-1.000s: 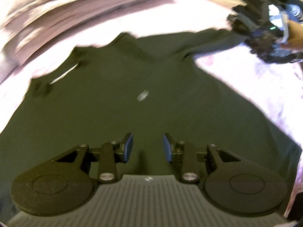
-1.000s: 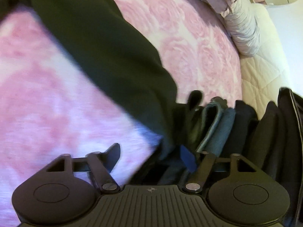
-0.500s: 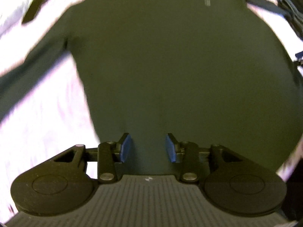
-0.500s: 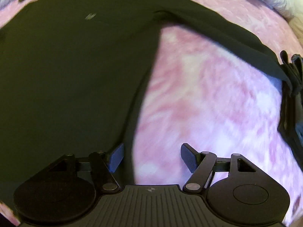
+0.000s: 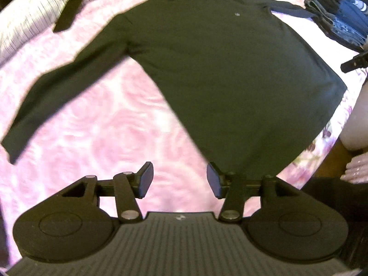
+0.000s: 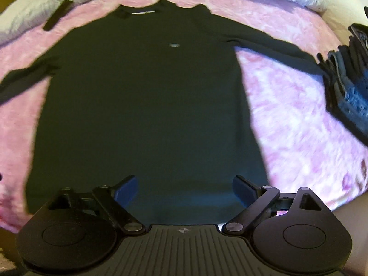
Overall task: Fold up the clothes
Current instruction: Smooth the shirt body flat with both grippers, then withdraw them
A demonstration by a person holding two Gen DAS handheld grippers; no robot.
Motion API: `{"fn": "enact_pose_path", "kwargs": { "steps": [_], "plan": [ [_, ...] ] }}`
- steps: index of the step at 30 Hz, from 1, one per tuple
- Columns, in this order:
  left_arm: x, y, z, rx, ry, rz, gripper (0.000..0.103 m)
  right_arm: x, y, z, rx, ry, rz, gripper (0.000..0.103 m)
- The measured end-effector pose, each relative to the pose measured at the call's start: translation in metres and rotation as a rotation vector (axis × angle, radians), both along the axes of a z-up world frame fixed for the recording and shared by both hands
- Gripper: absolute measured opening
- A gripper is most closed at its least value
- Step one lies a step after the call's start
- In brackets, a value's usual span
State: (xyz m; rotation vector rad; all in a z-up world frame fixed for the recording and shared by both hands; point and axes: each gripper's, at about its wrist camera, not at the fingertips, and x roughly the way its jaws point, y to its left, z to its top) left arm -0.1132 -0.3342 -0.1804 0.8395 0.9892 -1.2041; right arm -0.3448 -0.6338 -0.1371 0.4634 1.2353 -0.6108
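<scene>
Dark green long-sleeved shirt (image 6: pixel 142 96) spread flat on pink floral bedspread (image 5: pixel 103 138), left gripper (image 5: pixel 179 181) angled steeply down over hem corner, jaws opening, empty, right gripper (image 6: pixel 185 192) above hem, jaws opening wide, holding nothing

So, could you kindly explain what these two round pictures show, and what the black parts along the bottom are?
Each picture comes from a small wide-angle camera on a hand-held claw, looking along its two fingers; a person carries one claw in each hand. The black parts at the bottom are the claws themselves: the left claw and the right claw. Both are opening, with nothing between their blue pads. Below them a dark long-sleeved shirt lies spread flat, sleeves out, on a pink rose-patterned bedspread. A pile of other dark clothes sits at the right, by one sleeve's end. A small dark flat object lies near the pillows; I cannot identify it.
</scene>
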Motion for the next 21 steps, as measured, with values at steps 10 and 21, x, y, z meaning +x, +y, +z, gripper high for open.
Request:
{"fn": "enact_pose_path", "kwargs": {
  "steps": [10, 21],
  "plan": [
    [0.024, 0.031, 0.039, -0.064, -0.051, 0.036, 0.054, 0.052, 0.064, 0.036, 0.035, 0.021, 0.101, 0.092],
    [0.009, 0.024, 0.058, -0.072, -0.095, 0.011, 0.06, 0.057, 0.073, 0.049, -0.016, -0.014, 0.189, 0.092]
  ]
}}
